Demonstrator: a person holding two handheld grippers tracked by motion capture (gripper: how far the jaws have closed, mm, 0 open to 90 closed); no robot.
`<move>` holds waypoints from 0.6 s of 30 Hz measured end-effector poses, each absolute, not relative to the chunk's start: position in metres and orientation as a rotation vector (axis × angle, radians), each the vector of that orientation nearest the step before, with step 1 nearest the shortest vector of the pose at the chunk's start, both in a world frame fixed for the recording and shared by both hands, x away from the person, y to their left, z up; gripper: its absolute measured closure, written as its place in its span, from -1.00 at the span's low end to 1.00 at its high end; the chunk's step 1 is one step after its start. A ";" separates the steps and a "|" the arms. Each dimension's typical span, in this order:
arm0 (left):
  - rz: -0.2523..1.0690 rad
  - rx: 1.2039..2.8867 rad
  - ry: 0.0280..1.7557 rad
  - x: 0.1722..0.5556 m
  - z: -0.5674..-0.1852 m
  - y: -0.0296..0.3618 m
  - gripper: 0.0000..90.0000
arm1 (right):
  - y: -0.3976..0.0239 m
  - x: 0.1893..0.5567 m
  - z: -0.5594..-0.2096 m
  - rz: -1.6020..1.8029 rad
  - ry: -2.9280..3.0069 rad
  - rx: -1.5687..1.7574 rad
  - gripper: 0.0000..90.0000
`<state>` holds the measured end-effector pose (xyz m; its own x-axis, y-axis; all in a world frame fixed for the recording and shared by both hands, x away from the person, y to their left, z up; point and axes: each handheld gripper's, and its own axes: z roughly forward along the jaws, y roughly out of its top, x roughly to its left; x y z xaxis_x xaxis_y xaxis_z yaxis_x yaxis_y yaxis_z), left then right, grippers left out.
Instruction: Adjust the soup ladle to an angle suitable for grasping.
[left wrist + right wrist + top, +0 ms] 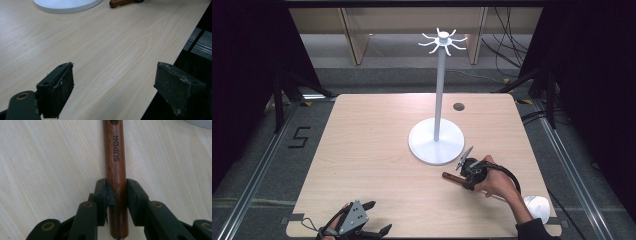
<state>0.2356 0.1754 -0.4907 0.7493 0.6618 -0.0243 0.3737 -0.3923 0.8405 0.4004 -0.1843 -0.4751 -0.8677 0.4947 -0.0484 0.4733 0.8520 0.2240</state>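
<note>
A utensil with a dark red-brown wooden handle (pixel 115 157) marked SUPOR lies flat on the pale wooden table (pixel 362 150). My right gripper (pixel 117 192) is shut on the handle, one pad pressing each side. In the high view the right gripper (pixel 468 175) sits just right of the white stand's round base (pixel 435 142), and the handle's end (pixel 449 176) pokes out to its left. The utensil's white head (pixel 538 207) lies near the table's front right corner. My left gripper (pixel 379 218) rests at the front left edge, open (pixel 113 85), nothing between its jaws.
The white stand has a tall thin pole (pixel 440 90) topped by a ring of curved hooks (pixel 443 41). Its base (pixel 67 5) and the handle's end (pixel 120 3) lie far ahead in the left gripper view. A dark round grommet (pixel 458 106) sits near the table's far edge.
</note>
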 end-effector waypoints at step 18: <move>0.375 2.022 0.794 0.236 -0.490 0.176 -0.67 | -0.196 0.390 -0.433 0.595 2.799 0.730 0.64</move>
